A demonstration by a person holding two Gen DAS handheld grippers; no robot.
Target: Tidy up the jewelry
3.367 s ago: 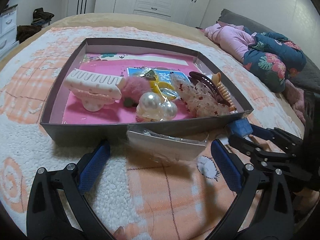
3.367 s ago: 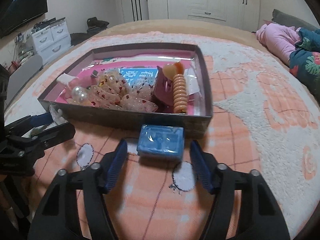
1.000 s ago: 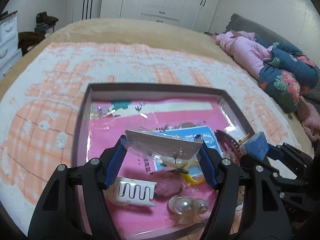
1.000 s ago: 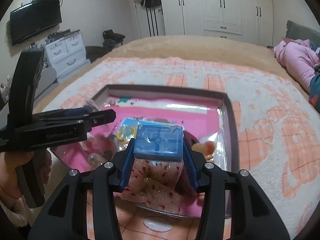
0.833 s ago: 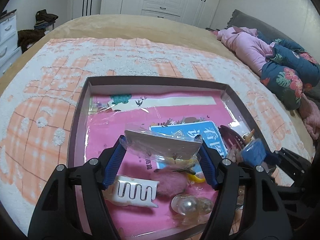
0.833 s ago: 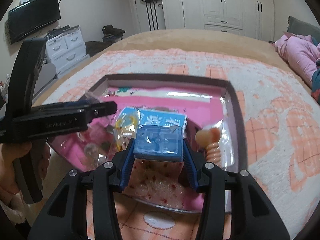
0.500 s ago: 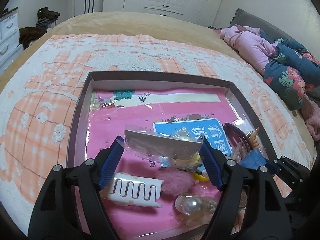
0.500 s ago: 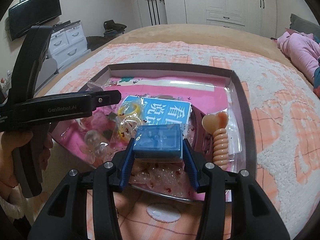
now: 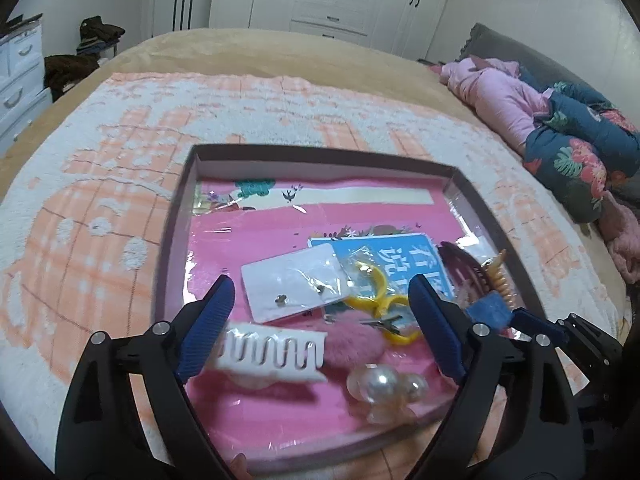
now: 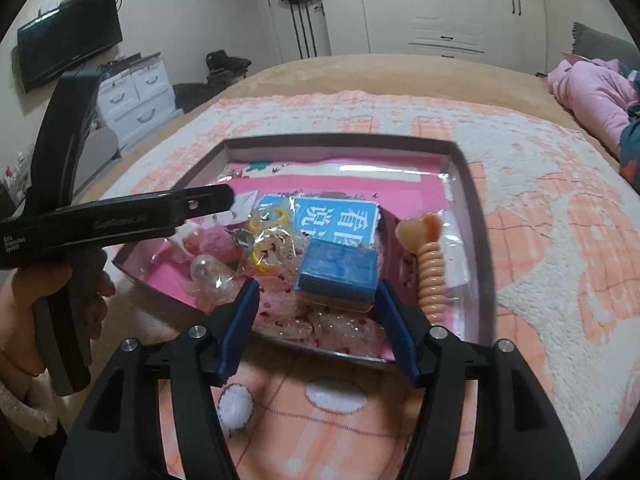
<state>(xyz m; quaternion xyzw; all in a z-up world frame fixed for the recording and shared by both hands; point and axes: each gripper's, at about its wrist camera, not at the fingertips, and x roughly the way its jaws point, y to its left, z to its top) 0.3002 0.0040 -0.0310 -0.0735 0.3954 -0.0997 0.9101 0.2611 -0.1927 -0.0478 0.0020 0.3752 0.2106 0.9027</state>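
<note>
A shallow dark box (image 9: 176, 236) with a pink lining sits on the bed and holds hair clips and packets. My left gripper (image 9: 320, 304) hangs open above it. The white earring card (image 9: 292, 288) lies flat on the lining just beyond its fingers. My right gripper (image 10: 318, 300) is open over the box's near right corner. The small blue box (image 10: 336, 270) rests tilted on a clear spotted bag (image 10: 320, 324) between the spread fingers, with a gap on its left side. In the left wrist view the blue box (image 9: 488, 308) shows at the right.
In the box lie a white claw clip (image 9: 268, 348), pearl clip (image 9: 384, 384), pink pompom (image 9: 352, 344), yellow rings (image 9: 380, 292) and a peach spiral clip (image 10: 430, 268). Folded clothes (image 9: 560, 148) lie right. White drawers (image 10: 136, 92) stand left of the bed.
Both grippers carried their items over the box and lowered. The left one opened and the card dropped onto the lining. The right one spread and the blue box settled on the bag.
</note>
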